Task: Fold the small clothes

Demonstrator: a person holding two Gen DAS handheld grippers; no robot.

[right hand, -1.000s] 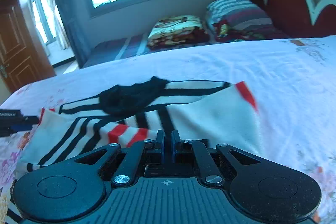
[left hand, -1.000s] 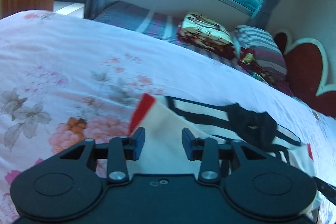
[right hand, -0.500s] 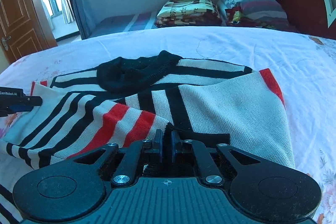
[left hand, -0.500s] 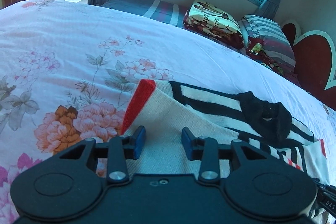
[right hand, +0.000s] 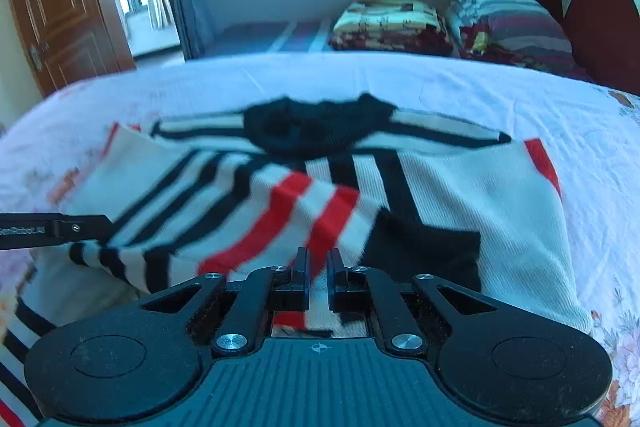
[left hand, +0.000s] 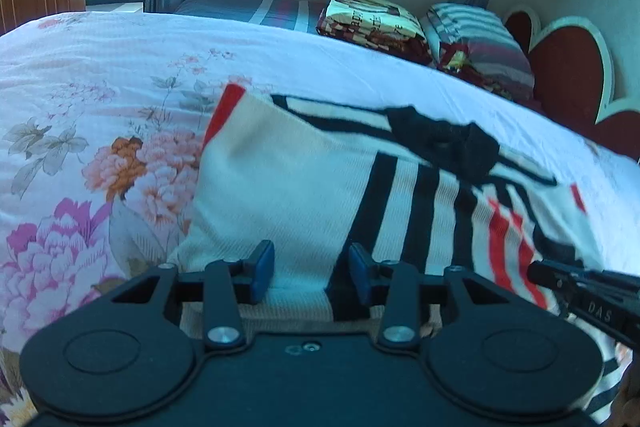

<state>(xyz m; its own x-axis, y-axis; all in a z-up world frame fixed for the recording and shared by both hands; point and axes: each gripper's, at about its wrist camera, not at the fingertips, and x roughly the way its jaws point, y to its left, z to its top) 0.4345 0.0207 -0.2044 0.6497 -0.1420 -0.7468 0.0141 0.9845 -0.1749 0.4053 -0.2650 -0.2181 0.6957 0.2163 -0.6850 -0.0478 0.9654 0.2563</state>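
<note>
A: The bed (left hand: 120,67) carries the striped sweater (right hand: 460,195) spread flat, collar far, near hem lifted, probably for folding over

B: And the jaws?

A: The left gripper (left hand: 311,273) is opening, cloth between its pads. The right gripper (right hand: 317,277) looks pinched on the hem

B: Anything unclear?

A: The pinch itself hides behind the right gripper's body; motion blurs the stripes

sweater (left hand: 304,195): white, black and red stripes, black collar | bedsheet (left hand: 100,99): white, pink-orange floral | headboard (left hand: 568,75): red
</note>
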